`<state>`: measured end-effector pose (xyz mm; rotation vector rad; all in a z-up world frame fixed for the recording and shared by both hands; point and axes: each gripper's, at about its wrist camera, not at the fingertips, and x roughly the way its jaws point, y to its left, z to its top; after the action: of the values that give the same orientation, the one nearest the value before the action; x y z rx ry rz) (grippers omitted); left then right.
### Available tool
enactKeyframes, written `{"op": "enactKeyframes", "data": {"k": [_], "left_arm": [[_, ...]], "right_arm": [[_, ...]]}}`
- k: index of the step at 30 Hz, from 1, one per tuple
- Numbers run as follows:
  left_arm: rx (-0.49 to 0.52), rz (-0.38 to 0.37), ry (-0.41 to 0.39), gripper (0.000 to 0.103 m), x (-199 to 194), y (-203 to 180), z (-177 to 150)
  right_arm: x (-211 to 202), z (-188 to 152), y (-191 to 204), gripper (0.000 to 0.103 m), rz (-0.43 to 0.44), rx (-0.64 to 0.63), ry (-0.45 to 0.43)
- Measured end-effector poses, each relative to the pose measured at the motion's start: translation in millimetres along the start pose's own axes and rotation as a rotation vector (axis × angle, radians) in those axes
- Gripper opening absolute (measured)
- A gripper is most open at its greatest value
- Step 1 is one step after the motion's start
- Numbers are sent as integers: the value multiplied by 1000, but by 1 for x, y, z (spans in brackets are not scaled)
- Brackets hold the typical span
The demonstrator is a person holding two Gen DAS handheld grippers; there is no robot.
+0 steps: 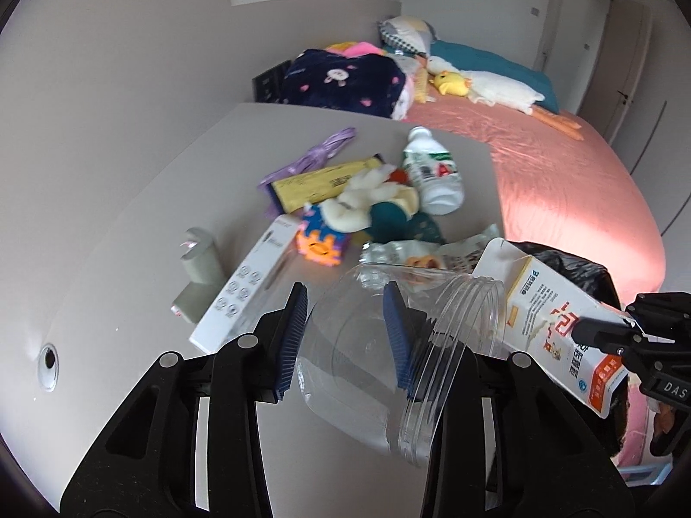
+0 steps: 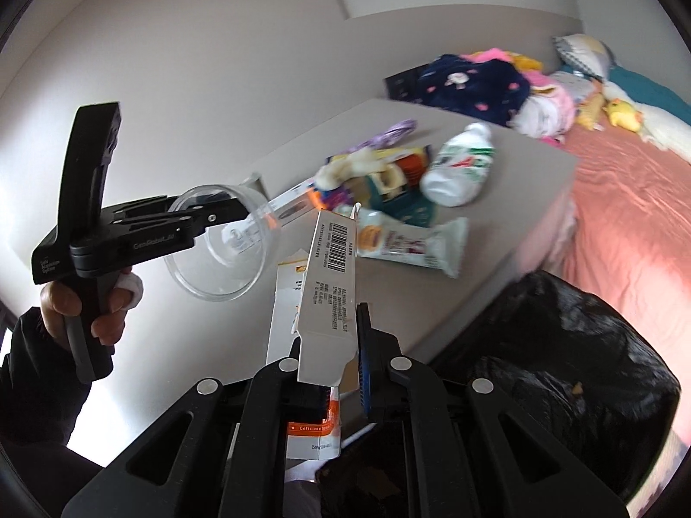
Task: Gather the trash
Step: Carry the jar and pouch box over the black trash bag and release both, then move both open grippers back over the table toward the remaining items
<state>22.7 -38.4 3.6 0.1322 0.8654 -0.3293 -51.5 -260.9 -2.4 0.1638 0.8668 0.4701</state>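
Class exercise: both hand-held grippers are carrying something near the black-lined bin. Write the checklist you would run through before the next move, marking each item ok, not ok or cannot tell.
1. Left hand-held gripper grips the clear plastic jar: ok, pads press on its wall.
2. Right hand-held gripper shut on the flattened medicine box: ok.
3. Bin bag mouth open to receive: cannot tell.
4. Jar empty: ok, nothing visible inside.
5. Box and jar apart from each other: ok.
6. Trash left on the table: not ok, white bottle and snack wrapper remain.
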Motion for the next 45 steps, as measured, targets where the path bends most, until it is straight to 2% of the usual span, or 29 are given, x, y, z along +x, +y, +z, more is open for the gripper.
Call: {"op": "enactKeyframes", "data": {"k": [10,19,26,28,29,30,31,32,33,38,45], "left_arm": [[80,-84,1,37,-2,-53,8],[173,-209,25,37,2,-115,10],[270,-315,65,37,10,-162,9],[292,-349,90,37,14,-173,8],[300,-377,116,41,17,-178,7],[310,-414,160,65,23,-183,6],[320,-433,213,81,29,-189,4],[333,-423,256,97,36,-195,0],[348,-423,268,97,38,-200,-4],[403,-417,272,97,42,-214,-15],[379,-412,268,97,42,-204,-12]], "right_arm": [[-41,-15,-35,11,-87,98,-71],[-79,-32,-67,11,-180,175,-113],[-102,-46,-96,11,-258,266,-119],[-106,-50,-103,11,-278,299,-114],[-108,-53,-109,11,-288,327,-106],[-110,-56,-112,23,-293,346,-103],[-113,-58,-114,37,-306,368,-105],[-117,-62,-118,72,-355,408,-115],[-119,-63,-120,84,-388,428,-122],[-122,-65,-131,84,-423,483,-141],[-115,-60,-128,84,-415,470,-139]]}}
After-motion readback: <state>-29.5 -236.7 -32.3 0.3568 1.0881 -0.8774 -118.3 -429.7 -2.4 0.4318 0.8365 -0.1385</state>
